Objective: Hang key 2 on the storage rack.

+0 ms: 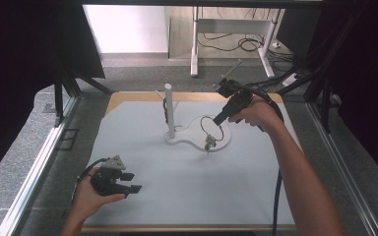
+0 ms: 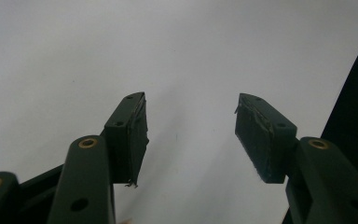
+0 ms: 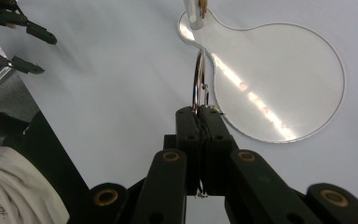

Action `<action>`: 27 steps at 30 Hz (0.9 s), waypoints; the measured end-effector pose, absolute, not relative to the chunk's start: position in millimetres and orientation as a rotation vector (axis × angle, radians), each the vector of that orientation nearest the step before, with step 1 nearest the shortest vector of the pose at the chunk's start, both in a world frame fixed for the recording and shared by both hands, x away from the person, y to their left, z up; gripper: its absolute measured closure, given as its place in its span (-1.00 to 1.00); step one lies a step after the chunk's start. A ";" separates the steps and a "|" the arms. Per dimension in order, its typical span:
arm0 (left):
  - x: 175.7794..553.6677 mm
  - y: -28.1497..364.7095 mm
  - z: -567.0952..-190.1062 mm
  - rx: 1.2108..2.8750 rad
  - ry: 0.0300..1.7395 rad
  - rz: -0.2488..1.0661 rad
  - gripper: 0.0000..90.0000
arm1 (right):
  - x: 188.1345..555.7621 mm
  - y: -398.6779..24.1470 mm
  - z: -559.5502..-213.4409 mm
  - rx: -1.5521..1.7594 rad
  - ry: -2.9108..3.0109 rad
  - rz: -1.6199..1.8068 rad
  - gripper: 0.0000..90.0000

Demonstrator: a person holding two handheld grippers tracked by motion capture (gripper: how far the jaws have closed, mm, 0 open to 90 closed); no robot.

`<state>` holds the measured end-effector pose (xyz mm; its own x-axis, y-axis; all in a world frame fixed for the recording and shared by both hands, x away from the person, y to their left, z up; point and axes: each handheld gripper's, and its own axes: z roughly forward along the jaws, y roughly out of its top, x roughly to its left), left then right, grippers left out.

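Observation:
My right gripper (image 1: 219, 119) is shut on a thin metal key ring (image 1: 211, 126) above the white stand base (image 1: 189, 136); a small key (image 1: 209, 144) dangles from the ring down to the base. In the right gripper view the jaws (image 3: 199, 111) pinch the ring (image 3: 198, 81) edge-on over the glossy base (image 3: 284, 79). A white upright post (image 1: 169, 110) rises from the base, with a dark item hanging at its side. My left gripper (image 1: 130, 182) rests low at the front left of the mat, open with nothing between its pads (image 2: 191, 135).
The pale mat (image 1: 187, 191) covers a wooden board edged by metal rails (image 1: 39, 167) on both sides. Behind the table stand desk legs (image 1: 195, 44) and floor cables. Black curtains hang left and right. The left gripper (image 3: 25, 46) also shows far off in the right gripper view.

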<state>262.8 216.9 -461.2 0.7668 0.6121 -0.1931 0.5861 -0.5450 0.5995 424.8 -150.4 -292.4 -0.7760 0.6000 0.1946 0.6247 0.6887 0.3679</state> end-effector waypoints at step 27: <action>262.8 216.5 -461.4 2.293 0.891 0.051 -0.02 | 445.0 -141.2 -283.4 -1.105 -2.826 -0.683 0.96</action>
